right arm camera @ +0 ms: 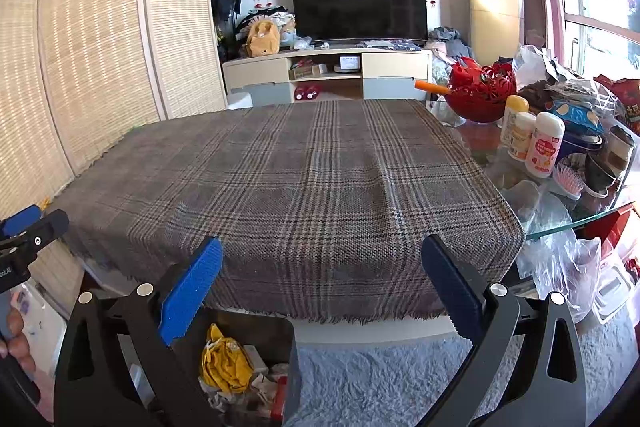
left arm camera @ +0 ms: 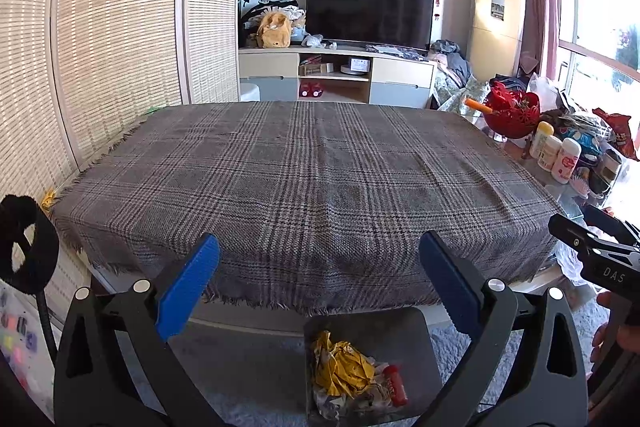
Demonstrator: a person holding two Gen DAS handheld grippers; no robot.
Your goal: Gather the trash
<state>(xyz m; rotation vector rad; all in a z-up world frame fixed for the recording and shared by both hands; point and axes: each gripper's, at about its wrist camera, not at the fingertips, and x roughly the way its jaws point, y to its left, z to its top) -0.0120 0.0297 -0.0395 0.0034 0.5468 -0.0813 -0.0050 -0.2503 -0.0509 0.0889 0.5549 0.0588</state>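
Observation:
A dark grey bin stands on the carpet just below the table's near edge, holding crumpled yellow wrapper trash, paper scraps and a red packet. My left gripper hangs open above it, blue pads wide apart, nothing between them. In the right wrist view the same bin with the yellow trash lies at lower left. My right gripper is open too and holds nothing. The plaid tablecloth ahead carries no loose trash.
Red basket, white bottles, a pink brush and bags crowd the glass table end at right. Woven screens stand on the left. TV cabinet stands behind. A hand holds the other gripper at left.

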